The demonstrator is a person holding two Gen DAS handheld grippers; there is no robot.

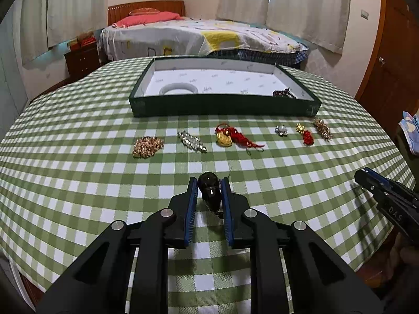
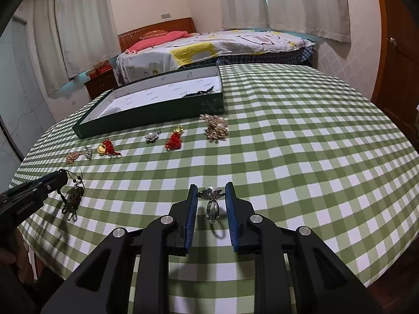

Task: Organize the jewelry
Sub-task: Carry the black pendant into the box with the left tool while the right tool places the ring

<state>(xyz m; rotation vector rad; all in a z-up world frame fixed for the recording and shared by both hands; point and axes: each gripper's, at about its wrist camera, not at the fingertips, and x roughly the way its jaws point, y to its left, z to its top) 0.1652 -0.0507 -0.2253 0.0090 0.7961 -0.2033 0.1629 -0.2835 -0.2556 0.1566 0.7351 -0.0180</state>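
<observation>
Left wrist, my left gripper (image 1: 209, 183): narrowed onto a dark beaded pendant (image 1: 210, 191), which sits between the blue pads near their tips, both pads against it.
Left wrist, row ahead: gold chain heap (image 1: 147, 147), silver crystal piece (image 1: 192, 141), gold coin charm with red tassel (image 1: 230, 137), all on the green checked tablecloth (image 1: 78, 183), short of the green tray (image 1: 225, 106).
Left wrist, tray: white bangle (image 1: 178, 89) inside left, dark bead string (image 1: 284, 93) inside right.
Right wrist, my right gripper (image 2: 210, 191): part open around a silver butterfly ring (image 2: 211, 204); the ring stands between the pads, whether they touch it I cannot tell.
Right wrist, far left: the pendant hangs from my left gripper just above the cloth.
</observation>
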